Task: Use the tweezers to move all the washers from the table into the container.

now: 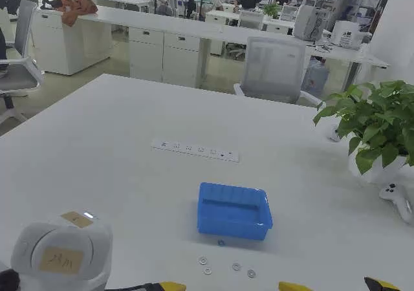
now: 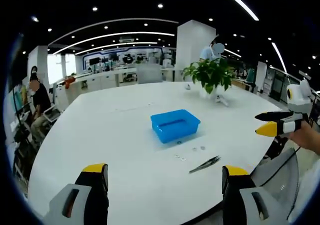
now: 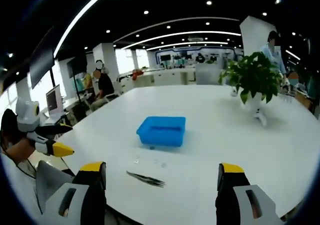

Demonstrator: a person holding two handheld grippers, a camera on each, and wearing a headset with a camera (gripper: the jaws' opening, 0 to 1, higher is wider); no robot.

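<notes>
Blue plastic container [image 1: 234, 210] is sitting mid-table while the first step, picking up the tool, is yet to begin. The tweezers [image 2: 205, 164] are lying untouched on the white table [image 1: 97, 161] near its front edge. The washers [image 1: 236, 266] are lying scattered just in front of the container, one almost at its wall. The left gripper [image 2: 165, 169] and the right gripper [image 3: 161, 167] are hovering by the table's near edge, jaws spread wide and carrying nothing. The container is looking empty. The next move is likely calling for one gripper to come down over the tweezers and close across their thin, flat arms, which are asking for careful alignment.
</notes>
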